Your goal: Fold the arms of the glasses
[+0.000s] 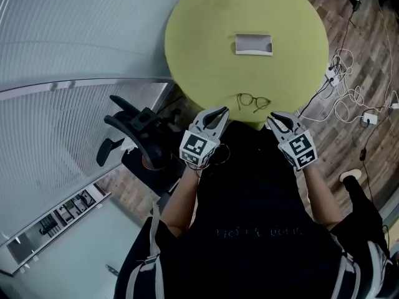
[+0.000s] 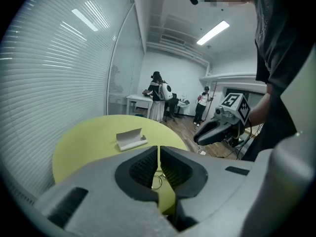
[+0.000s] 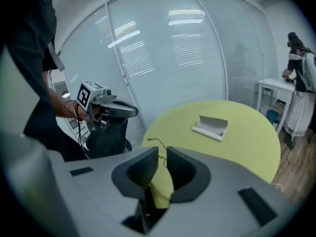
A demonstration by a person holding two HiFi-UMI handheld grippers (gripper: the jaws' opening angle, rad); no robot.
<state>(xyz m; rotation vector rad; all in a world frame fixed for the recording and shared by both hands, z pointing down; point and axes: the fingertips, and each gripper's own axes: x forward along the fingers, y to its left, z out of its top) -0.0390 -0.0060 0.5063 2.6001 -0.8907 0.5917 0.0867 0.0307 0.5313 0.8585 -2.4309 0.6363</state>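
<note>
Round yellow-green table [image 1: 206, 36]: glasses [image 1: 252, 101] lie at its near edge. I read left gripper [image 1: 223, 111] closed and empty, right gripper [image 1: 272, 119] barely apart, empty.

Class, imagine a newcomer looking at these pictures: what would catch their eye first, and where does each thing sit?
The round yellow-green table dominates, with a white case at its middle. Thin-framed glasses lie at its near edge, arms unfolded. The left gripper and right gripper hover just short of them, both empty.
</note>
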